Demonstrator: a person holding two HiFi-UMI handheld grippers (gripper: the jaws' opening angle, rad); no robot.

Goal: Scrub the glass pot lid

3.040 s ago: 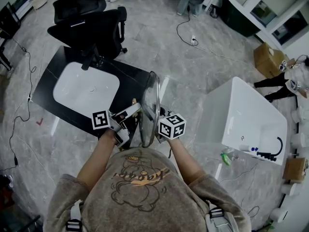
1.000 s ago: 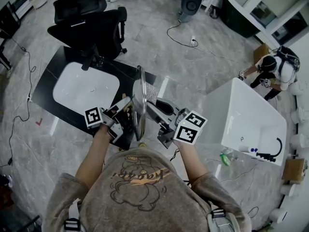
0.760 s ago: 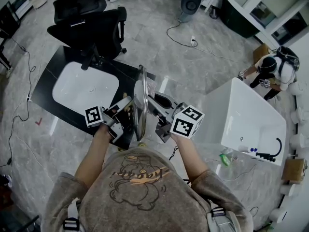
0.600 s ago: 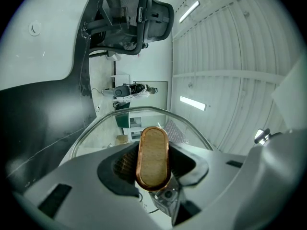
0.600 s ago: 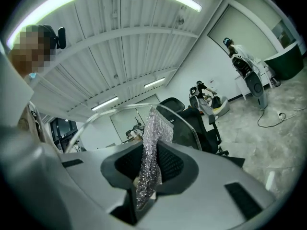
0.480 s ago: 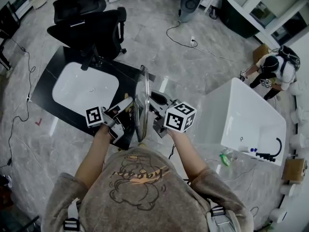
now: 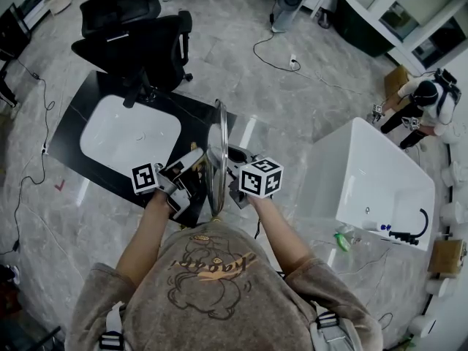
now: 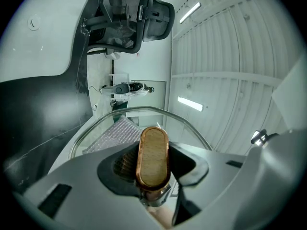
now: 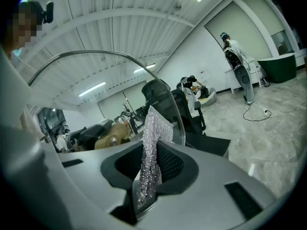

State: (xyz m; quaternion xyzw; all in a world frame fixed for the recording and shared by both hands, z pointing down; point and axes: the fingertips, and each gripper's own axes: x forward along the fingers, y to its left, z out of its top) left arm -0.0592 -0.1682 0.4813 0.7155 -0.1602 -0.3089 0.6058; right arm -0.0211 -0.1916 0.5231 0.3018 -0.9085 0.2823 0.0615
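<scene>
The glass pot lid [image 7: 216,152] is held upright, edge-on in the head view, over the dark counter's right end. My left gripper [image 7: 191,172] is shut on its wooden, copper-rimmed knob [image 8: 153,143], which sits between the jaws of the left gripper [image 8: 154,161]; the lid's metal rim [image 8: 144,110] arcs beyond. My right gripper [image 7: 232,161] stands on the lid's other face, shut on a silver mesh scrubbing cloth [image 9: 154,128] that sticks up from the right gripper [image 9: 151,169] against the glass [image 9: 144,71]. Through the glass the cloth [image 8: 112,133] shows in the left gripper view.
A black counter [image 7: 80,108] with a white sink basin [image 7: 131,134] lies under and left of the lid. A black office chair [image 7: 139,28] stands behind it. A white bathtub [image 7: 380,181] is to the right, with a person [image 7: 424,97] beyond it. Cables trail on the floor.
My right gripper has moved left and in against the lid with the cloth, sliding along the glass. The left gripper and lid have stayed about where they were. The far person has shifted.
</scene>
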